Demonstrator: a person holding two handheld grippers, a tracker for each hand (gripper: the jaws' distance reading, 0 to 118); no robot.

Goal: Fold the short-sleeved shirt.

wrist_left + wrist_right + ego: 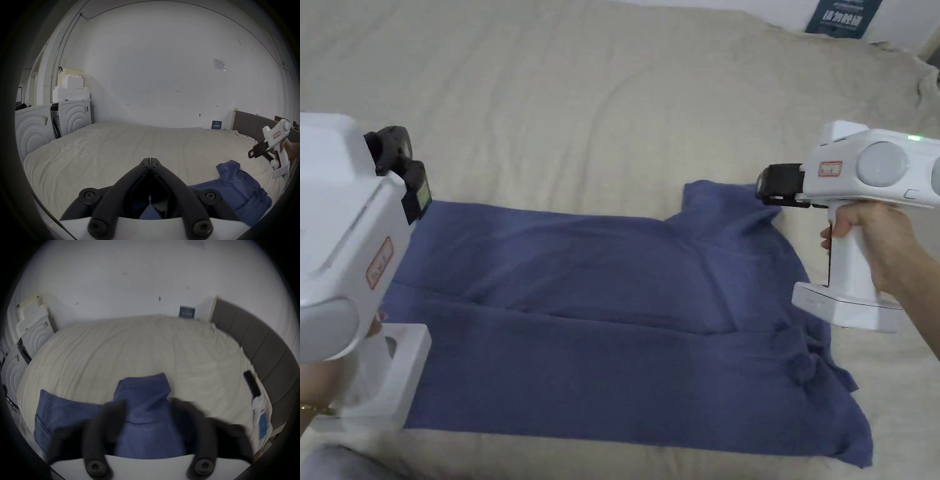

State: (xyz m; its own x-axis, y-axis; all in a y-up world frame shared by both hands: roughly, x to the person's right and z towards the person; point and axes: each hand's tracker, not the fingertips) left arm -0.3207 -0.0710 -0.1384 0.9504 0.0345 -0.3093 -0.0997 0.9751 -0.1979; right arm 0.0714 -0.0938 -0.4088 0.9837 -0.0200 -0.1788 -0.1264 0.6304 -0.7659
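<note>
A blue short-sleeved shirt (600, 312) lies spread sideways on the beige bed (581, 106), its near long edge folded over the middle. One sleeve (142, 391) sticks out toward the far side at the shirt's right end. My right gripper (767, 185) hovers just above that sleeve, and in the right gripper view it (148, 404) is open with the sleeve below the gap. My left gripper (390, 140) is raised above the shirt's left end. In the left gripper view it (150, 160) is shut with nothing between the jaws, and the shirt (235, 186) lies lower right.
White machines (48, 123) with boxes on top stand at the bed's left side. A grey headboard (259, 353) borders the right side, with a dark phone (251, 384) and white items beside it. A blue card (842, 15) leans on the far wall.
</note>
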